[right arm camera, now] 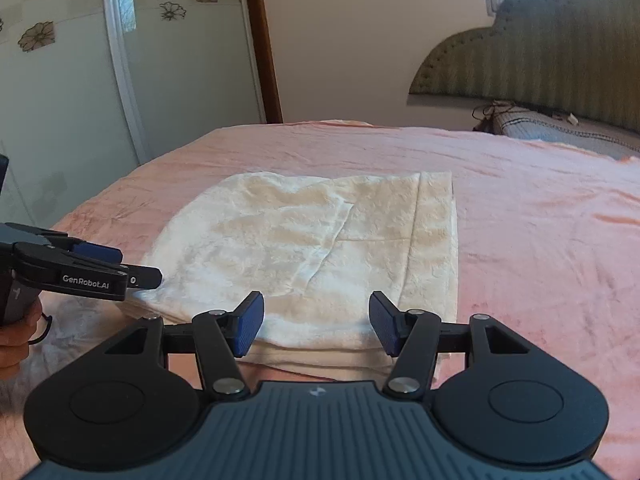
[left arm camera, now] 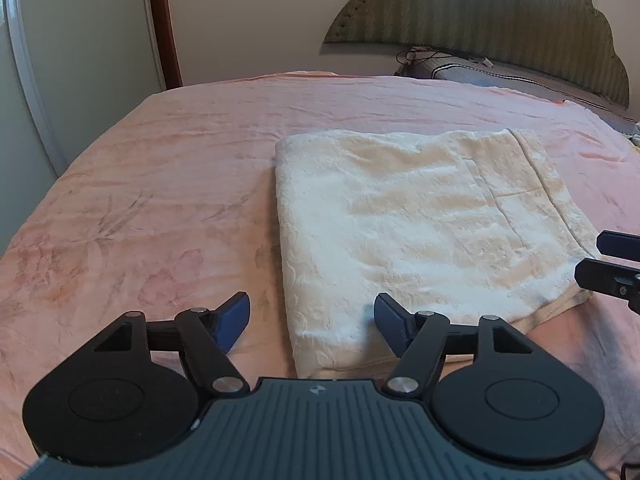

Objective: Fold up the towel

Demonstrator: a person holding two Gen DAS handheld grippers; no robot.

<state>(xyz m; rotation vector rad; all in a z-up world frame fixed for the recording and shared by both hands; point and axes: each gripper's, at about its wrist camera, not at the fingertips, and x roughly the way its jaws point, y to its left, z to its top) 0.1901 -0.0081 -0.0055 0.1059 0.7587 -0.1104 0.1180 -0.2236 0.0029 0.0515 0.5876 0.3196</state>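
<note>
The cream towel (left arm camera: 420, 232) lies folded flat on the bed (left arm camera: 160, 184), on the pink blanket, w/ its layers stacked at the near edge. My left gripper (left arm camera: 312, 324) hangs over the towel's near left corner. Its blue fingers (left arm camera: 234, 320) are spread wide, one over the pink blanket & one over the towel, w/ nothing held. My right gripper (right arm camera: 316, 322) is over the near edge of the towel (right arm camera: 312, 240), more to its right side. Its fingers (right arm camera: 250, 322) are apart too, not as wide, & nothing is pinched between them. In the right wrist view I can see my left gripper (right arm camera: 136, 276) from the side at the towel's left corner, w/ a bit of my hand (right arm camera: 16, 340) under it. At the far end of the bed there's a green padded headboard (left arm camera: 500, 28) & a striped pillow (left arm camera: 500, 76). A wardrobe door w/ flower prints (right arm camera: 80, 60) stands on the left.
</note>
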